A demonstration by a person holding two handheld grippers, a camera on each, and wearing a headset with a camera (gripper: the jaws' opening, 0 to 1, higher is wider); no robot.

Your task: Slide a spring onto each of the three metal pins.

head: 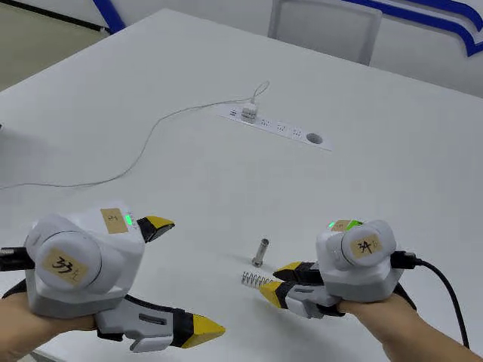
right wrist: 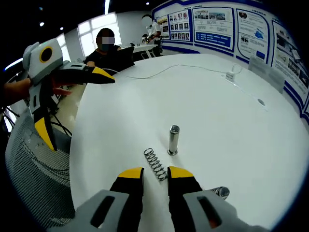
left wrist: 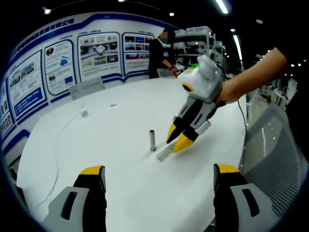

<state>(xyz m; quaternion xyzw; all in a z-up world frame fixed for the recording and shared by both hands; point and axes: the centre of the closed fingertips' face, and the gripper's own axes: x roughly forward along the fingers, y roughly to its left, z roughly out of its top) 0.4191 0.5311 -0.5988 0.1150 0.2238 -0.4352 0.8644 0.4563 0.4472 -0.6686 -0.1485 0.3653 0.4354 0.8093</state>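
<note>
The spring (right wrist: 155, 164) lies flat on the white table (head: 362, 173), just beside a metal pin (right wrist: 173, 140) that stands upright on its end; the two look slightly apart. The spring's near end reaches into the gap of the right claw (right wrist: 155, 174). Its yellow-tipped jaws stand narrow, with a slit between them, low over the table, and it cannot be told whether either jaw touches the coil. Beside that claw's right jaw a small shiny metal piece (right wrist: 221, 192) shows, mostly hidden, so what it is stays unclear. The left claw (head: 181, 275) is spread wide and holds nothing. It hovers well to the left of spring and pin, with its jaws pointing toward them. Farther back on the table lies a white power strip (head: 275, 127) with a plug (head: 248, 115) in it, and a thin cable (head: 189, 111) trails off to the left. A chair (head: 324, 26) stands at the table's far edge.
</note>
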